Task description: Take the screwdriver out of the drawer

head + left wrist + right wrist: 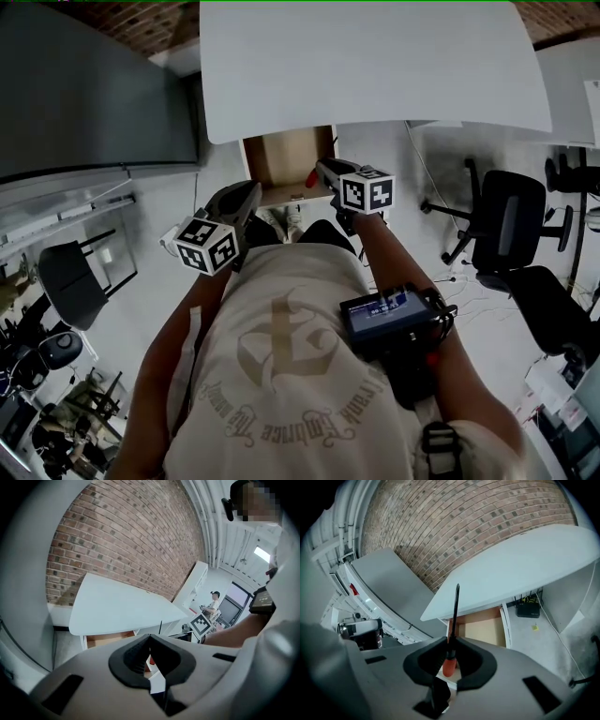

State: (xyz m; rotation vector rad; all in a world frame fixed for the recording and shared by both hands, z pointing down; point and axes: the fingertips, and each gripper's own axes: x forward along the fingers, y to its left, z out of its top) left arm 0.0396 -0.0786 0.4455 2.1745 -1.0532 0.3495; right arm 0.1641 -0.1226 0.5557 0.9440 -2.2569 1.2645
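Holds the red-handled screwdriver (455,611) clenched in right tongs (451,641), near open drawer (480,630) under bench (520,569); left tongs (150,639) pressed together, empty.

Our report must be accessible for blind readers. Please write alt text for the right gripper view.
The right gripper is shut on a screwdriver with a red handle, its dark shaft pointing away from the camera. Behind it an open wooden drawer stands out from under a white table, with a brick wall beyond.

White table (375,66) above open wooden drawer (281,159)
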